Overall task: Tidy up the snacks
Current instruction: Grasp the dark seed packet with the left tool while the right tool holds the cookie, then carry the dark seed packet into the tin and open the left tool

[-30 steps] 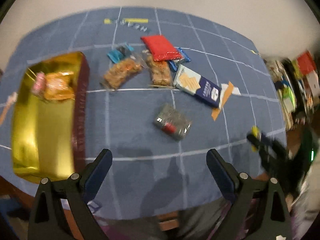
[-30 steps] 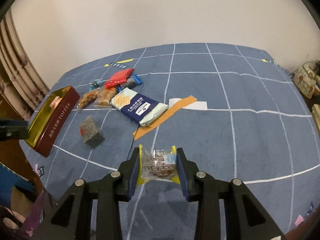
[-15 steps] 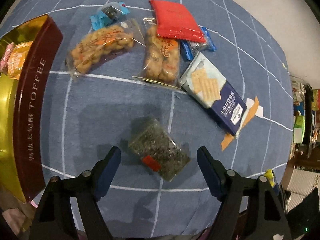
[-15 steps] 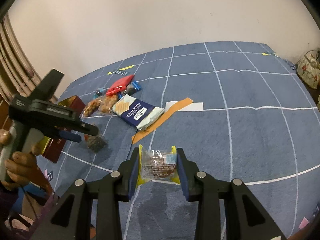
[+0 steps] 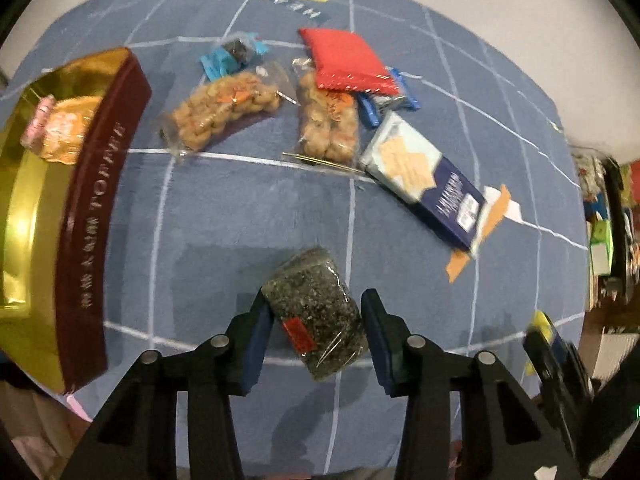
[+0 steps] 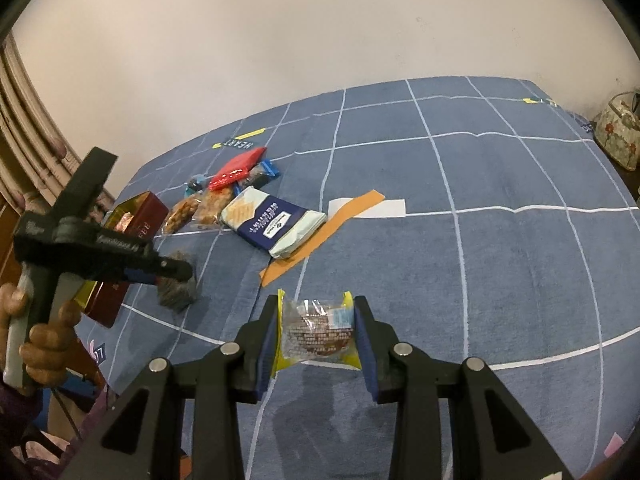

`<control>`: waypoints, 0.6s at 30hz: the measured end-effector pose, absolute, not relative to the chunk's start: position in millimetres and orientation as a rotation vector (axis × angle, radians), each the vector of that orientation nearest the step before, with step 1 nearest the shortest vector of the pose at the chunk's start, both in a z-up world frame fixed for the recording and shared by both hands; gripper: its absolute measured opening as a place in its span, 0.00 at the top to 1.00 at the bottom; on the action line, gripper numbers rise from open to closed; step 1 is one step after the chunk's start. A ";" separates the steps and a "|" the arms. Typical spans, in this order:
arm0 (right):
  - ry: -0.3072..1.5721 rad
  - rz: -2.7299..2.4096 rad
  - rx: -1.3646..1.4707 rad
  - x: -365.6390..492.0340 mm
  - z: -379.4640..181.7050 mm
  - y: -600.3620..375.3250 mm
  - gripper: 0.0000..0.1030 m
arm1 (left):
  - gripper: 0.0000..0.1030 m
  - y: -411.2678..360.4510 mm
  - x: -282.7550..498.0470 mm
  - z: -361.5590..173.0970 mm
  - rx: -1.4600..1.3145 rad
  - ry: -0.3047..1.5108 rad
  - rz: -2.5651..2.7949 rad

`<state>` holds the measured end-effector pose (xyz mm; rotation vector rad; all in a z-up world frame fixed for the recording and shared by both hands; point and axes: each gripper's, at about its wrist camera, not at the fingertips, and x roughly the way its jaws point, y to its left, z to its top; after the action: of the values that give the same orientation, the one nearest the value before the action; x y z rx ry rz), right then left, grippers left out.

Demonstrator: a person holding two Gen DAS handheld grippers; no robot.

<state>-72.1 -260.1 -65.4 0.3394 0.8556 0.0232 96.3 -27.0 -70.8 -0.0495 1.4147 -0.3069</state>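
My left gripper [image 5: 316,312] is shut on a dark speckled snack pack [image 5: 316,312] with a red label, just above the blue cloth. It also shows in the right wrist view [image 6: 176,280]. My right gripper [image 6: 316,330] is shut on a clear and yellow wrapped cookie [image 6: 316,332], held above the cloth. A gold and maroon toffee tin [image 5: 96,208] stands open at the left with two wrapped snacks [image 5: 60,128] inside. Two peanut bags [image 5: 224,112], a red pouch [image 5: 344,60], blue candy wrappers [image 5: 224,58] and a blue cracker pack [image 5: 424,176] lie on the cloth beyond.
The blue grid-lined cloth [image 6: 480,240] covers the table up to a white wall. Orange and white tape strips [image 6: 352,212] lie beside the cracker pack. A floral bag [image 6: 618,136] and shelves of goods [image 5: 604,216] stand off the right edge. Curtains [image 6: 28,140] hang at the left.
My left gripper has come down over the dark speckled pack and closed on it. My right gripper has stayed shut on the cookie, almost still.
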 end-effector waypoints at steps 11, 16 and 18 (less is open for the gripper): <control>0.873 -0.004 0.311 -72.2 -74.2 -255.6 0.65 | 0.61 9.9 68.6 -2.6 -0.044 1.209 -0.282; 0.877 -0.024 0.297 -73.0 -77.1 -255.6 0.65 | 0.61 37.9 67.5 20.3 -0.016 1.116 -0.216; 0.878 -0.026 0.290 -72.7 -77.8 -254.1 0.65 | 0.61 44.8 67.9 24.2 -0.001 1.091 -0.190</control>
<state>-72.7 -254.1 -77.8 0.2898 0.8781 -0.0258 67.9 44.8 24.2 -0.0013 1.0913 -0.1905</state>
